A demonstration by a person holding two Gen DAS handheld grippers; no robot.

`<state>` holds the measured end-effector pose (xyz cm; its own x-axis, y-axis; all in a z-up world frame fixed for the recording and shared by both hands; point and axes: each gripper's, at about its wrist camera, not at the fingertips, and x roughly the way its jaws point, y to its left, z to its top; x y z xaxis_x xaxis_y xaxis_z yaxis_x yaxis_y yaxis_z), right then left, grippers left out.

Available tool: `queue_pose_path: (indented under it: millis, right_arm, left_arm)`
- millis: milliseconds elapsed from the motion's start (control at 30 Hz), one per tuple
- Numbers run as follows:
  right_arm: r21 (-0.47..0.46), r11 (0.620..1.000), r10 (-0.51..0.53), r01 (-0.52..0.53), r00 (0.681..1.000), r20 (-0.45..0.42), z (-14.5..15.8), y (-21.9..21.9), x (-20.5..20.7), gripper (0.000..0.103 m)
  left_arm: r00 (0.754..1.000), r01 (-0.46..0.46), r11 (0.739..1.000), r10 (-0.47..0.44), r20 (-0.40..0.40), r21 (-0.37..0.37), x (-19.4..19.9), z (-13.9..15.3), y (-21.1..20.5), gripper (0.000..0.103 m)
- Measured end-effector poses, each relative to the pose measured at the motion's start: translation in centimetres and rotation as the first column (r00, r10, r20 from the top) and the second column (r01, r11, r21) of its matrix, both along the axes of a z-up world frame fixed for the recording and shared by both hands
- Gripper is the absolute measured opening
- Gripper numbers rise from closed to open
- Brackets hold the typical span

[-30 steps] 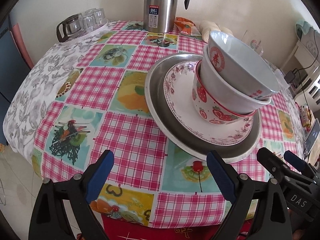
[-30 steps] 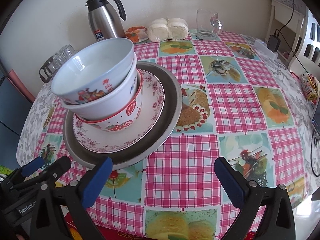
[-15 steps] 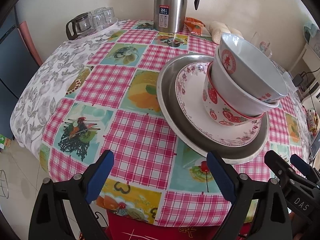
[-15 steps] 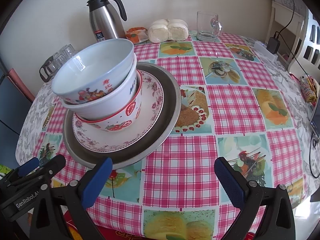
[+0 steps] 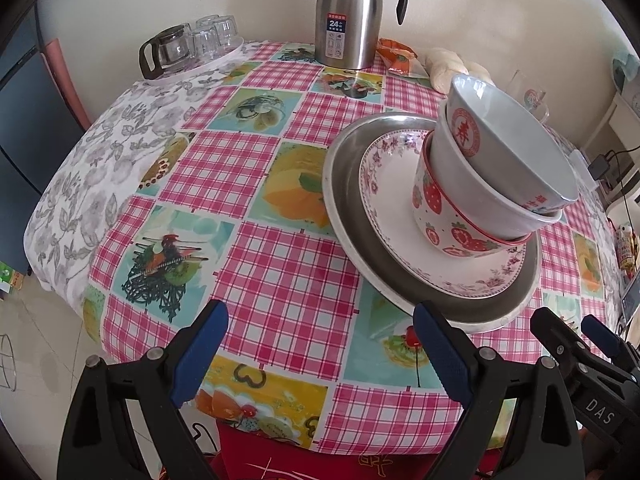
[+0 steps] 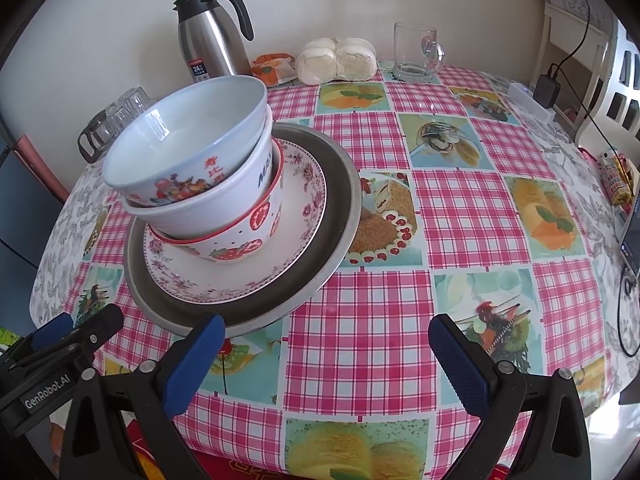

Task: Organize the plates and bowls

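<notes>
A stack stands on the checked tablecloth. A steel plate (image 5: 352, 216) (image 6: 340, 200) carries a floral plate (image 5: 384, 184) (image 6: 304, 200). On it nest a strawberry bowl (image 5: 440, 216) (image 6: 248, 232), a white bowl (image 5: 472, 184) (image 6: 224, 204) and a pale blue bowl (image 5: 504, 132) (image 6: 180, 148) on top. My left gripper (image 5: 320, 352) is open and empty at the table's near edge, left of the stack. My right gripper (image 6: 326, 364) is open and empty, near the steel plate's front rim. Each gripper shows at the other view's edge.
A steel thermos (image 5: 348, 12) (image 6: 212, 36) stands at the back. A tray of glasses with a glass pot (image 5: 192, 44) (image 6: 112, 120) is back left. Steamed buns (image 6: 336, 60), an orange packet (image 6: 272, 68) and a glass mug (image 6: 416, 52) are at the back. Chargers and cables (image 6: 548, 88) lie right.
Both grippers have drawn back and upward a little from the stack, so it looks smaller and farther. The left view has shifted the stack to the right. The dishes have not moved.
</notes>
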<state>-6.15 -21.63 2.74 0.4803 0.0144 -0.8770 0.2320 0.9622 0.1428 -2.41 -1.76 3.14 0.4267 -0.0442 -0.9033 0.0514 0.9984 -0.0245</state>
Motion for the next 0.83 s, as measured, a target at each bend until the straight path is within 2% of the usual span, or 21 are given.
queue_pose_path:
  millis: [833]
  right_arm:
    - [0.0,1.0,0.002,-0.002,1.0,-0.012,-0.3,-0.02,0.09,0.103]
  left_arm:
    - [0.999,-0.011,1.0,0.011,0.033,0.001,-0.11,0.68,0.18,0.094]
